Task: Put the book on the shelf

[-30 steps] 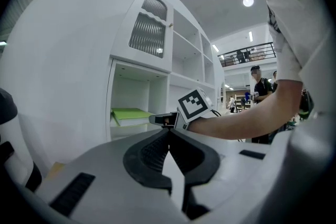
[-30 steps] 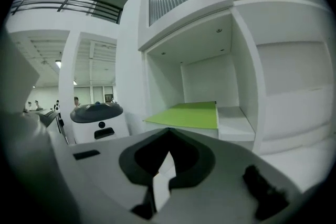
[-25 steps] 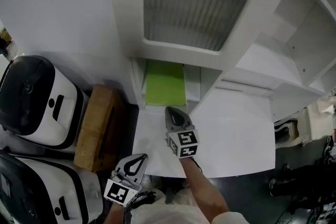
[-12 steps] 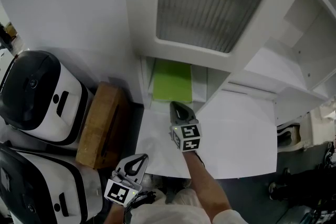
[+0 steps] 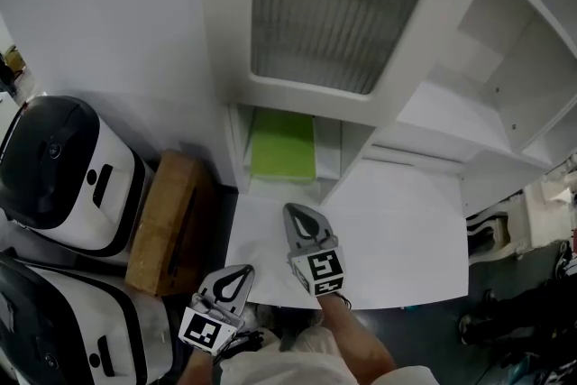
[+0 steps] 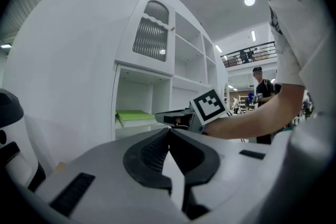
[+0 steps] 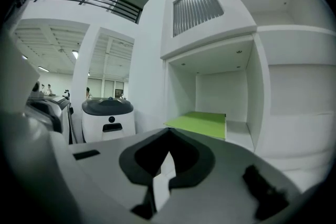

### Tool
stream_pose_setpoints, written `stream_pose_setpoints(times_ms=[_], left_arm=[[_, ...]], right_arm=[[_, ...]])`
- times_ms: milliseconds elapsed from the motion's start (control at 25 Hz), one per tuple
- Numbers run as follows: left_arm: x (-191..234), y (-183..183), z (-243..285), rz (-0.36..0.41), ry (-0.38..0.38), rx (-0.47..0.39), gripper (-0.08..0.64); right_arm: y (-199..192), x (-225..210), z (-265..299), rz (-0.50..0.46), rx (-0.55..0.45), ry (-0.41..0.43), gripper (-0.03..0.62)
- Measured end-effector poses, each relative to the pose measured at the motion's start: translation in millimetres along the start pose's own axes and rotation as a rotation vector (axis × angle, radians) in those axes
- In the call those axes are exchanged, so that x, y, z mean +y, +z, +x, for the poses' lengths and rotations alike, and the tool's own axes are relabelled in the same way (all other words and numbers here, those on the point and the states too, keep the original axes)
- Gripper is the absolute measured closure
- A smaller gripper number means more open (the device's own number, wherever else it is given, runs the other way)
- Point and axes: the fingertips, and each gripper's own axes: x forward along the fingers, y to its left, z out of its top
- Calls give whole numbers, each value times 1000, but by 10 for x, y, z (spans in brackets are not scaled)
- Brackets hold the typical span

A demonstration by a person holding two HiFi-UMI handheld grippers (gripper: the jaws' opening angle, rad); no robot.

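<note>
Already the green book [image 5: 282, 146] lies flat in the low shelf [image 5: 330, 147] compartment, so the task looks done. My right gripper [image 5: 302, 225], just outside it, has its jaws pressed together on nothing, as does my left gripper [image 5: 230, 284], down near my body.

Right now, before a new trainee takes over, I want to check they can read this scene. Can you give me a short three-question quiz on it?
1. True or false: the green book lies flat in the white cabinet's lower compartment.
2. What do the right gripper's fingers hold? A) the book B) nothing, they are together C) a pen
3. Which is nearer the book: the right gripper or the left gripper?

Key: 1 true; 2 B; 3 the right gripper.
</note>
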Motion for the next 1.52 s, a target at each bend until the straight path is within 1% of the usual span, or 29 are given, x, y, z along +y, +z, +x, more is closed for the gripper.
stream_pose_setpoints(times_ms=[240, 360, 560, 680, 880, 1000, 1240, 1520], left_arm=[[-150, 125, 76, 16, -33, -25, 551], [-232, 181, 115, 13, -51, -36, 551], [-420, 295, 178, 25, -93, -55, 551], [-551, 363, 210, 32, -122, -64, 551], [-731, 440, 232, 41, -158, -72, 551], [-791, 455, 253, 26, -164, -73, 551], [-785, 384, 232, 20, -167, -40, 551], [-761, 321, 230, 15, -174, -16, 551]], right_arm=[[182, 13, -564, -6, -76, -7, 580], [249, 81, -825, -10, -106, 14, 580], [311, 249, -1190, -10, -125, 47, 580], [304, 277, -1361, -9, -131, 50, 580], [224, 347, -1513, 18, -140, 51, 580], [171, 365, -1574, 19, -135, 43, 581], [135, 467, -1608, 31, -125, 69, 581], [114, 469, -1617, 25, -113, 71, 581]])
